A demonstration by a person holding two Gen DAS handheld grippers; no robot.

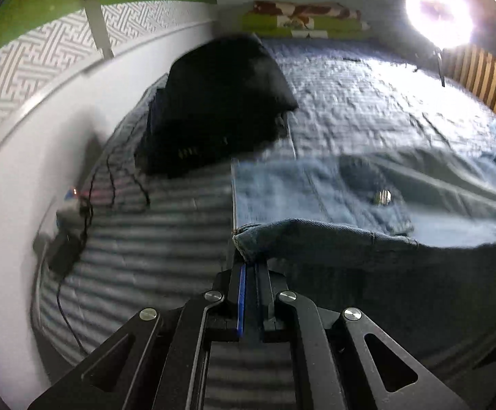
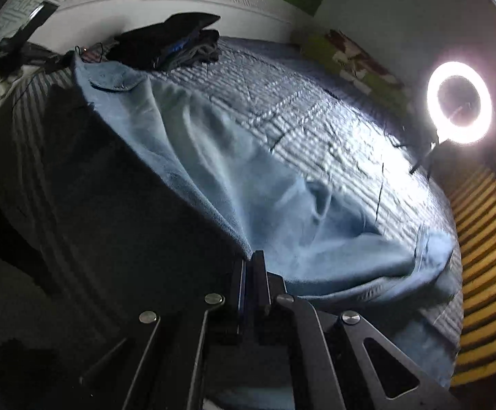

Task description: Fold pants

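Observation:
Light blue denim pants point(image 1: 333, 188) lie spread on a quilted bed. In the left wrist view my left gripper point(image 1: 250, 262) is shut on a hem corner of the pants, and the lifted edge runs off to the right above the flat part with its metal button point(image 1: 383, 197). In the right wrist view my right gripper point(image 2: 250, 259) is shut on another edge of the same pants point(image 2: 255, 184). From there the raised cloth stretches up and left as a taut fold, its underside dark in shadow. The far end, with a pocket point(image 2: 111, 85), lies near the wall.
A stack of dark folded clothes point(image 1: 214, 102) point(image 2: 169, 39) sits on the bed by the white wall. Black cables and a charger point(image 1: 77, 225) lie along the wall side. A bright ring light point(image 2: 459, 102) on a stand is at the right, with yellow slats point(image 2: 483, 273) below it.

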